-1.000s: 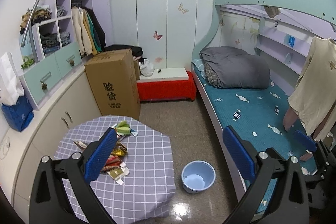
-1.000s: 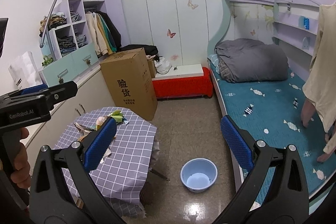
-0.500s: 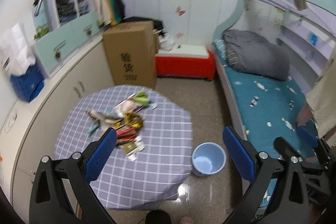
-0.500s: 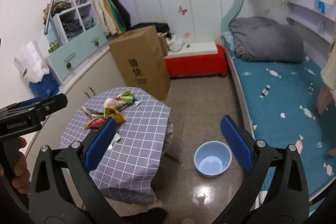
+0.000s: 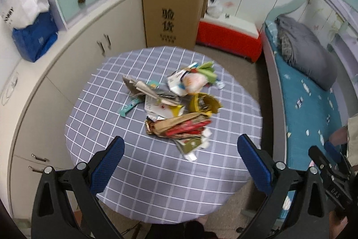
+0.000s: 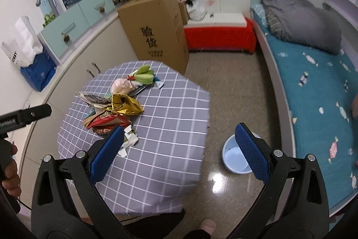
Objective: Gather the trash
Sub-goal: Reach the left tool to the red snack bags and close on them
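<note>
Tablecloth (image 5: 156, 183) ahead of the claw is showing lilac-grey with a white grid. Trash (image 5: 179, 104) beyond the pads is showing red, yellow, green, tan and white. Pads (image 5: 107, 167) are showing blue, textured. Bucket (image 6: 230, 156) behind the right pad is showing pale blue.

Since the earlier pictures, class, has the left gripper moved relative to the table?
Yes. The left gripper has come forward over the table, tilting down: the trash pile now sits between its open fingers, and the cardboard box looms nearer.
</note>
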{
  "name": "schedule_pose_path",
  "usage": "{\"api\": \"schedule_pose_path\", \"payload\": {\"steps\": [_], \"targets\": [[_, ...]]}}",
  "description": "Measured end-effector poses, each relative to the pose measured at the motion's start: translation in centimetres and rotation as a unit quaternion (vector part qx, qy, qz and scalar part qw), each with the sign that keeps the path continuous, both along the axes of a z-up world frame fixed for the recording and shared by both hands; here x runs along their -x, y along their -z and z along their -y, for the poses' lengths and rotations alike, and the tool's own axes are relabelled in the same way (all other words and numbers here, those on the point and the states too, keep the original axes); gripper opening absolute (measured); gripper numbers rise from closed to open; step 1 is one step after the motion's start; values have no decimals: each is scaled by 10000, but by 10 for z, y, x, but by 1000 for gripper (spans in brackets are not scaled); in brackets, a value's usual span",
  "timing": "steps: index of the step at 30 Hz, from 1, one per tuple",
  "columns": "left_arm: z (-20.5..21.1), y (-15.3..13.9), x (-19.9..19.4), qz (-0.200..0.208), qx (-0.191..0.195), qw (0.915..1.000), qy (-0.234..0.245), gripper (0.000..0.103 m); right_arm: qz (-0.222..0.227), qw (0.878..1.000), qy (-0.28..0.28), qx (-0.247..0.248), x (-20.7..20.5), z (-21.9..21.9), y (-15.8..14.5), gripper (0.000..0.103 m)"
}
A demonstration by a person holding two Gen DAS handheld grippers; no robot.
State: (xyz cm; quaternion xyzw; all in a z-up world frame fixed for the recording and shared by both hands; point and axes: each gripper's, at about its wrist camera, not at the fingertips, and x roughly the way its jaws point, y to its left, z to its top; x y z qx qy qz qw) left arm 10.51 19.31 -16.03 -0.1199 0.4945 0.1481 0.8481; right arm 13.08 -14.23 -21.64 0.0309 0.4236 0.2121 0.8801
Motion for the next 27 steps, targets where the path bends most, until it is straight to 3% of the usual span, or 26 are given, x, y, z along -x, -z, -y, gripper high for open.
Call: {"api": "schedule_pose_path", "payload": {"steps": [7,12,16,21,23,27], "targets": [[-21,56,-45,-570,-264,9944,850,99,-445,9989,97,113,-31,-51,28,97],[-10,92,-71,-772,-420,9821,1665,99,-676,9974,224,103,-45,-74,42,97],[-4,121,-84,-977,-775,9699,2092,98,-876,9956,322,79,-52,-87,53,97],[-14,133,-92,-1141,-413,9657,2296,44,-1045,9940,315,43,-60,-102,60,97],[-19,130,-88,-1062,-290,9672,2289,27,-1106,9934,301,9,-64,-109,63,97],[-36,114,-78,-826,-13,9760,2015,19,-1228,9921,238,-43,-70,-122,70,97]]}}
